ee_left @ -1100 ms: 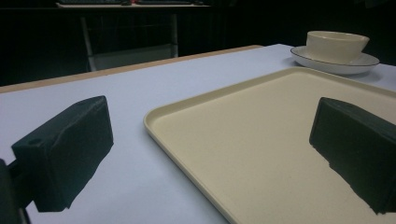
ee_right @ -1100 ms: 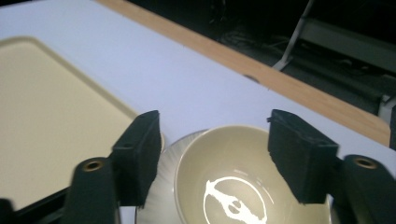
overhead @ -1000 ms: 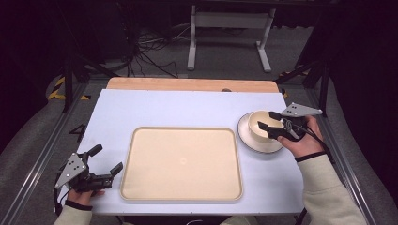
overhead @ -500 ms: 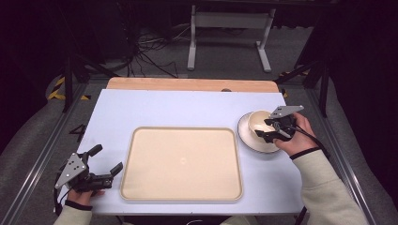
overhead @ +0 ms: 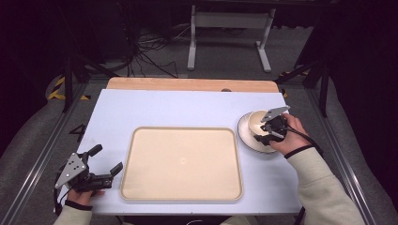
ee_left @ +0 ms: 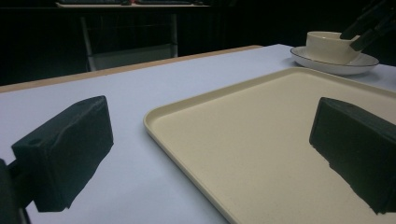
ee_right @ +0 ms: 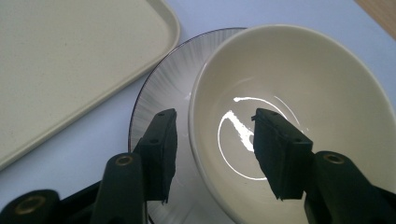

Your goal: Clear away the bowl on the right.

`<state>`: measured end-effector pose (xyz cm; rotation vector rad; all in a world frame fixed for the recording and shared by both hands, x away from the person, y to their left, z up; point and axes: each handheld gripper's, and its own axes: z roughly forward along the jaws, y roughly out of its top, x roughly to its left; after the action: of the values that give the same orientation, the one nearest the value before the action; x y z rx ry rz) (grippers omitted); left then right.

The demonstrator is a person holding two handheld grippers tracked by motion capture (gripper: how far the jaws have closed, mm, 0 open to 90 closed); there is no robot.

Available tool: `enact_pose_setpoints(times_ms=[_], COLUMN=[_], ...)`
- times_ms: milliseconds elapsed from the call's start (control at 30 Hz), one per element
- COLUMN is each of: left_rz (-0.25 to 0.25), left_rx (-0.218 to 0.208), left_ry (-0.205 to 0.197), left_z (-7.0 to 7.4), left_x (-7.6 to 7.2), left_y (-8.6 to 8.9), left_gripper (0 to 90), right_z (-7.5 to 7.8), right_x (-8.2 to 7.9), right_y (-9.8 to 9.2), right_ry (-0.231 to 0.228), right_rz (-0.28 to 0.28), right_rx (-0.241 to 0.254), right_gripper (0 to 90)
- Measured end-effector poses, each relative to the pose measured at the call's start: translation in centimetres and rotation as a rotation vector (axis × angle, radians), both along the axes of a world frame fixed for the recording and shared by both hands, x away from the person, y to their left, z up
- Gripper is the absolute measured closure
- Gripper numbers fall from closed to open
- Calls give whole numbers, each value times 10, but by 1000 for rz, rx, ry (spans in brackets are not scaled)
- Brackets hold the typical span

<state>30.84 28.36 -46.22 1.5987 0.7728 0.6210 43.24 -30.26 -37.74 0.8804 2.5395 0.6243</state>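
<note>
Stretching across the high view, a pale blue surface [overhead: 187, 110] with a wooden strip along its far edge stands in a dark room, where cables and a white metal stand [overhead: 228, 35] lie on the grey floor beyond. Near the front left corner the left tool [overhead: 104, 160] rests low in a hand [overhead: 82, 194], its jaws apart and holding nothing, just left of a cream tray [overhead: 183, 161] that lies empty at the middle of the surface. Toward the right edge a cream bowl [overhead: 257, 123] sits on a striped plate [overhead: 248, 140], and the right tool [overhead: 261, 136] straddles the bowl's near rim with its jaws apart. Since a second ago the right tool has swung in from the bowl's right side and come down over the rim, while the left tool has stayed put. Only the right gripper view tells that one jaw hangs inside the bowl [ee_right: 299, 107] and one outside over the plate [ee_right: 159, 98], neither pressing the wall; the left gripper view shows the tray's raised lip [ee_left: 154, 123] between its own parted jaws.
</note>
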Motion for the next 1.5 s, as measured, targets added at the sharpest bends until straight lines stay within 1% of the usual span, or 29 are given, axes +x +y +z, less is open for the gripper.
enact_pose_setpoints(times_ms=[67,167,233,333,367,533,767,833,900,1033,1133,1233,1367,1500], left_rz=[1,1,1,0,0,1,1,0,0,1,0,1,0,2], left_rx=[0,1,1,-1,-1,1,0,-1,0,1,0,0,0,0], left_ry=[0,0,-1,0,0,0,0,1,0,0,0,0,1,1], left_z=[0,0,0,0,0,0,0,0,0,0,0,0,0,0], left_x=[0,0,0,0,0,0,0,0,0,0,0,0,0,0], left_y=[0,0,0,0,0,0,0,0,0,0,0,0,0,0], left_gripper=[2,2,2,2,2,2,2,2,2,2,2,2,2,2], right_z=[-2,-5,-7,-10,-10,-13,-16,-16,-16,-16,-16,-16,-15,-12], right_x=[1,3,5,6,6,7,8,8,7,7,6,5,4,3], right_y=[2,3,4,5,5,7,9,10,11,11,12,14,15,14], right_ry=[18,29,38,51,54,70,77,74,77,73,79,74,68,53], right_rz=[5,9,17,22,18,34,48,53,53,57,59,67,64,69], right_rx=[-15,-41,-56,-68,-70,-98,-132,-146,-145,-149,-139,-142,-142,-136], right_gripper=[532,572,580,586,597,655,711,760,791,800,817,837,840,837])
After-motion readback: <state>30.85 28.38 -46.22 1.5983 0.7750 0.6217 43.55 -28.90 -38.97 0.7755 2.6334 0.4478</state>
